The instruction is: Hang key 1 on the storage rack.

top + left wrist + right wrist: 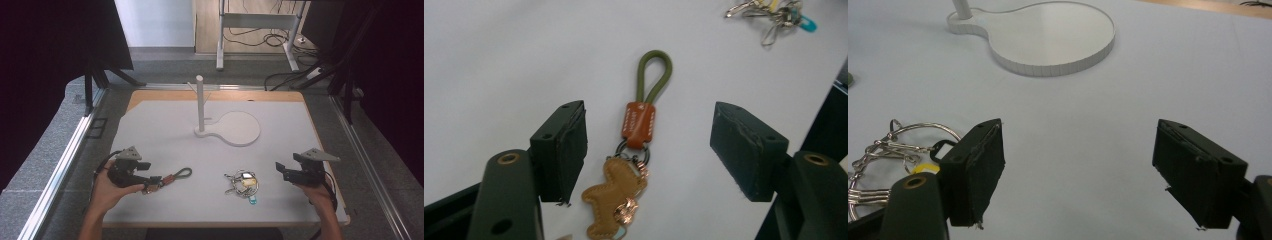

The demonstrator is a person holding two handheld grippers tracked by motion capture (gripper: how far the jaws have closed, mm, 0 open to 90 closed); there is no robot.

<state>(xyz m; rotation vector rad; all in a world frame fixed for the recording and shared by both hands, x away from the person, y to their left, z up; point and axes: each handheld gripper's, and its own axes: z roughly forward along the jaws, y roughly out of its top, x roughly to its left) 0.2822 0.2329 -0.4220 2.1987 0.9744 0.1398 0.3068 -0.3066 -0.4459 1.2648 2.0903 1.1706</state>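
Left gripper [649, 150]: jaws wide apart, holding nothing; it sits over the keychain on the white mat [165, 135].
Keychain [640, 125]: lies flat between the left jaws, touching neither pad; its olive cord loop [653, 75] points away from the gripper, and the tan leather charm [614, 197] lies nearest the gripper body.
Right gripper [1075, 172]: jaws equally wide, empty, over bare mat.
Key bunch [893, 150]: just outside the right gripper's left-hand jaw, not between the jaws.
Stand [200, 105]: white post with a round base, well ahead of both grippers.
Step judged: a pick of the keychain by the left gripper.
Advice: close on the orange leather sleeve [639, 124], centred between the pads, low to the mat, so the rings do not slip out.
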